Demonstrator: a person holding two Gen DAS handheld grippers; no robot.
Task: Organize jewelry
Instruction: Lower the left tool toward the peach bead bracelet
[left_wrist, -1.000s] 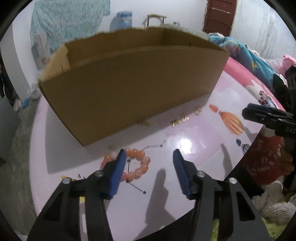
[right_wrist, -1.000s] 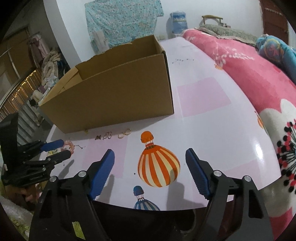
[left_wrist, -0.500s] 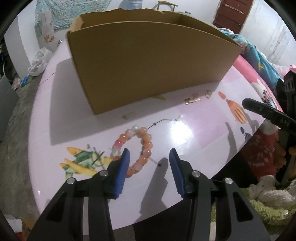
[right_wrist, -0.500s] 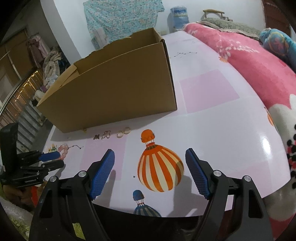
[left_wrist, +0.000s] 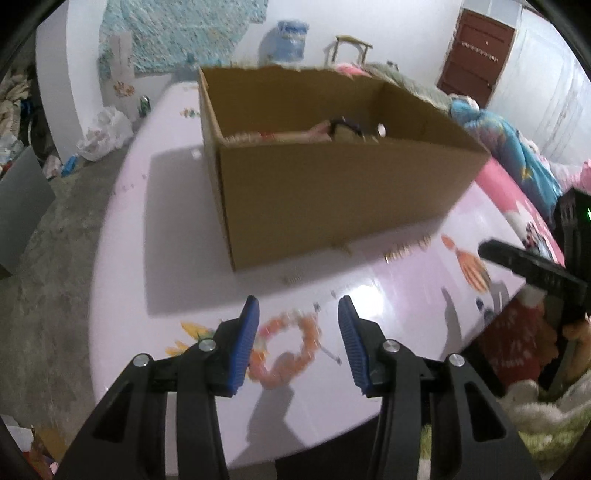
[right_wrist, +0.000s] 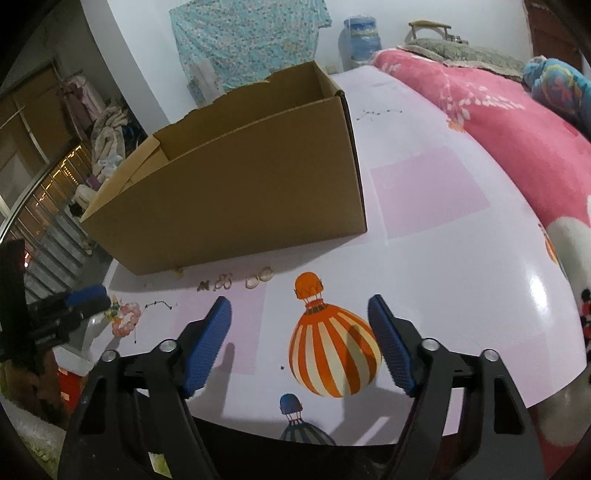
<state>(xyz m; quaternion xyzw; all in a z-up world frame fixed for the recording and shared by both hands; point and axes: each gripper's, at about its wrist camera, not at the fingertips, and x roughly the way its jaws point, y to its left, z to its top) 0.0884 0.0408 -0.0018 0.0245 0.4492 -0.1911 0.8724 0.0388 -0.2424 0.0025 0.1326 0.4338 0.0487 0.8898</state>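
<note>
In the left wrist view, the left gripper (left_wrist: 298, 341) stands partly open and empty, its blue pads either side of the bead bracelet (left_wrist: 286, 350) lying low in the centre of the frame on the table (left_wrist: 177, 258), below the cardboard box (left_wrist: 332, 199). The bracelet looks light, floppy and slippery; pinching across one side of the loop seems best. In the right wrist view, the right gripper (right_wrist: 300, 343) is closing with nothing between its jaws; the bracelet (right_wrist: 126, 318) lies at lower left, and small gold rings (right_wrist: 258, 278) sit mid-frame, tiny and hard to pinch.
</note>
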